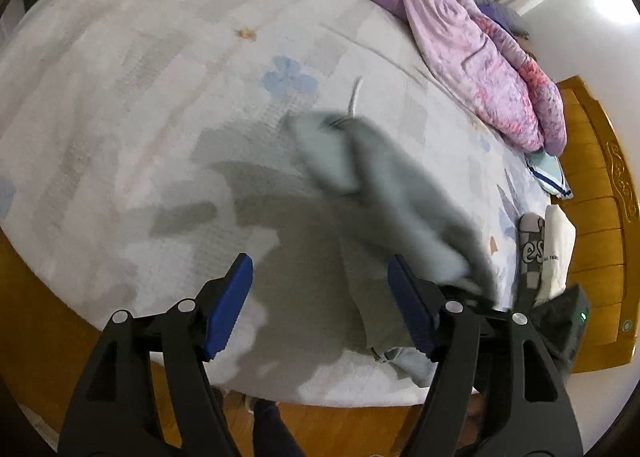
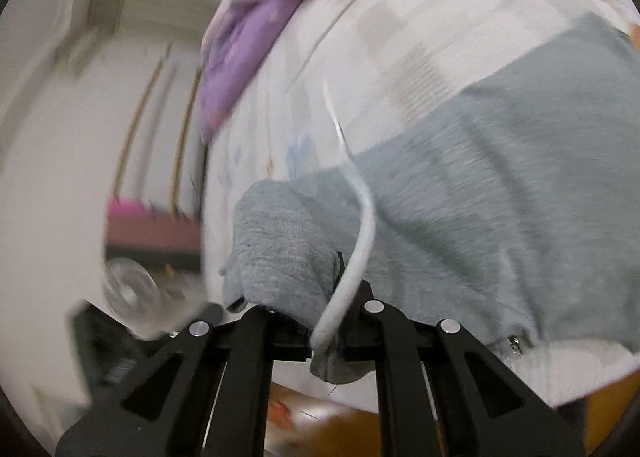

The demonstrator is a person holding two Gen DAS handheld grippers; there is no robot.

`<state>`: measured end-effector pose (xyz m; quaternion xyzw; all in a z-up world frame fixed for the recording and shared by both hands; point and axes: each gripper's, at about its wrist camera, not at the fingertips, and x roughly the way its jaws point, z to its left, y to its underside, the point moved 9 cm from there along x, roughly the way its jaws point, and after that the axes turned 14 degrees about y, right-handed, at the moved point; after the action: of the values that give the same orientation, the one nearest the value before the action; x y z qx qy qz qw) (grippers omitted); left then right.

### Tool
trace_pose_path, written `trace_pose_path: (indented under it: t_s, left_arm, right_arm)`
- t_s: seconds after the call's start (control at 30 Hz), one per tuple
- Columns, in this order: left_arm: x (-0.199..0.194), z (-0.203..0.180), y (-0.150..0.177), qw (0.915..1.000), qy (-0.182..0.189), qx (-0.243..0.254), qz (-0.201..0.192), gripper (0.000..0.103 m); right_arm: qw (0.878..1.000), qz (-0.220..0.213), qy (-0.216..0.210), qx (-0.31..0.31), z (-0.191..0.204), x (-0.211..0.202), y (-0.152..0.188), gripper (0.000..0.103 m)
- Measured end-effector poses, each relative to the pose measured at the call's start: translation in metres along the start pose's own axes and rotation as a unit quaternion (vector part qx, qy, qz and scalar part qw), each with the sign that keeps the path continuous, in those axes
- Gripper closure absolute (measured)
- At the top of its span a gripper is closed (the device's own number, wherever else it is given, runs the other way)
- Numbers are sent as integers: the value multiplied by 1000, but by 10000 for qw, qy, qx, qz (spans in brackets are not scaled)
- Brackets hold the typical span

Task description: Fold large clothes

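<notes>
Blue-padded and black-framed, the left gripper [image 1: 320,305] stands with its jaws spread wide and nothing between the pads, tilted steeply down over the near edge of the bed. Its right finger is just beside a raised, blurred fold of the soft grey-green knit garment with a white drawstring [image 1: 384,193]; whether they touch is unclear. The right gripper [image 2: 310,331] is pressed together, pinching a bunched edge of that same garment, whose cloth covers the pads so the fingertips are hidden. The white drawstring [image 2: 360,225] trails up over the cloth. The rest of the garment spreads to the right across the pale floral bedsheet [image 1: 132,105]. A rumpled purple and pink quilt [image 1: 472,45] lies along the far side by the carved wooden bed end [image 1: 600,193]. The right view is heavily smeared: the wall and objects at its left cannot be made out.
</notes>
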<state>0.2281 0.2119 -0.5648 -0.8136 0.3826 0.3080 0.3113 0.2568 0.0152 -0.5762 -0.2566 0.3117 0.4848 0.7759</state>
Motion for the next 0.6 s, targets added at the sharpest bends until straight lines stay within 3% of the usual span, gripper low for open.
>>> trace_pose_path:
  t_s: [0.2, 0.33, 0.47, 0.6]
  left_arm:
    - [51, -34, 17, 9984, 109, 275, 487, 27]
    - [93, -57, 39, 9935, 142, 519, 1007, 27]
    - [127, -77, 59, 9879, 96, 792, 1331, 26]
    - [157, -87, 72, 9812, -102, 1051, 1618, 25]
  right_arm:
    - [9882, -543, -410, 1370, -62, -64, -25, 95]
    - [9687, -860, -487, 2275, -120, -96, -30, 95]
    - [9469, -908, -16, 3083, -192, -103, -24, 95]
    - [9415, -448, 814, 3238, -244, -91, -17, 90]
